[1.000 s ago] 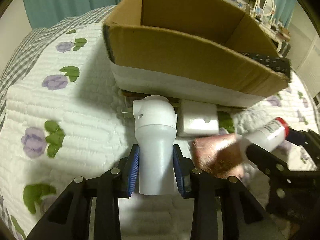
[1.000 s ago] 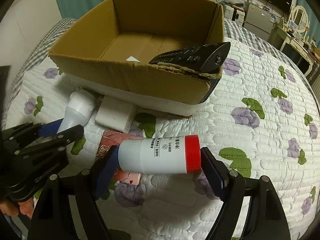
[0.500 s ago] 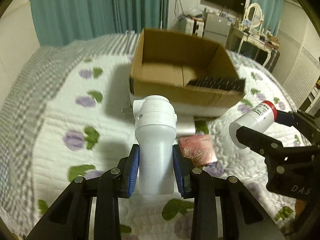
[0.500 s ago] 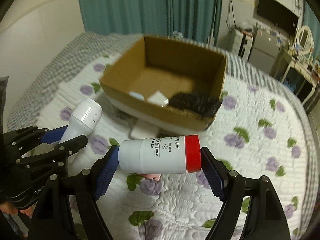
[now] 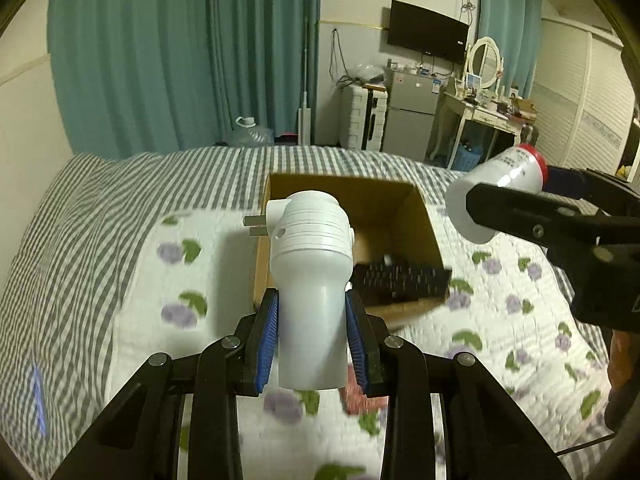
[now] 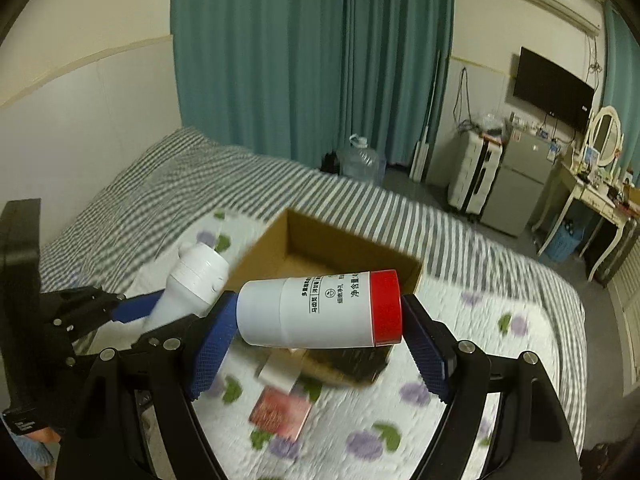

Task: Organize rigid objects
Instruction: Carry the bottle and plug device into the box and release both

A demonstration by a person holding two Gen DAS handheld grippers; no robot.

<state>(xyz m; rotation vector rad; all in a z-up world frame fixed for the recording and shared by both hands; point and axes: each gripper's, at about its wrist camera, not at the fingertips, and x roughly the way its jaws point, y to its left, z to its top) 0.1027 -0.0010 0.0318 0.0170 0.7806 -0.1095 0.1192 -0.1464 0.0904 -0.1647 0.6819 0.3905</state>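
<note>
White plug-in device (image 5: pixel 310 280) clamped upright in left gripper (image 5: pixel 311 336), red-capped white bottle (image 6: pixel 320 307) pinched end to end, sideways, in right gripper (image 6: pixel 320 332). Both held above open cardboard box (image 5: pixel 424 216) with remote (image 5: pixel 400 282), on floral quilt (image 5: pixel 520 320).

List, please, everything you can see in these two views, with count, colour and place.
Plug-in device: one, white, held above the bed.
Bottle: one, white with red cap, held sideways in the air.
Box: one, brown cardboard, open, on the bed.
Remote: one, black, lying across the box's near rim.
Small flat packet: one, pink, on the quilt before the box.
Flat white item: one, beside the box.
Quilt: one, white with purple flowers.
Left gripper: black, blue pads, shut on the device.
Right gripper: black, blue pads, shut on the bottle.
</note>
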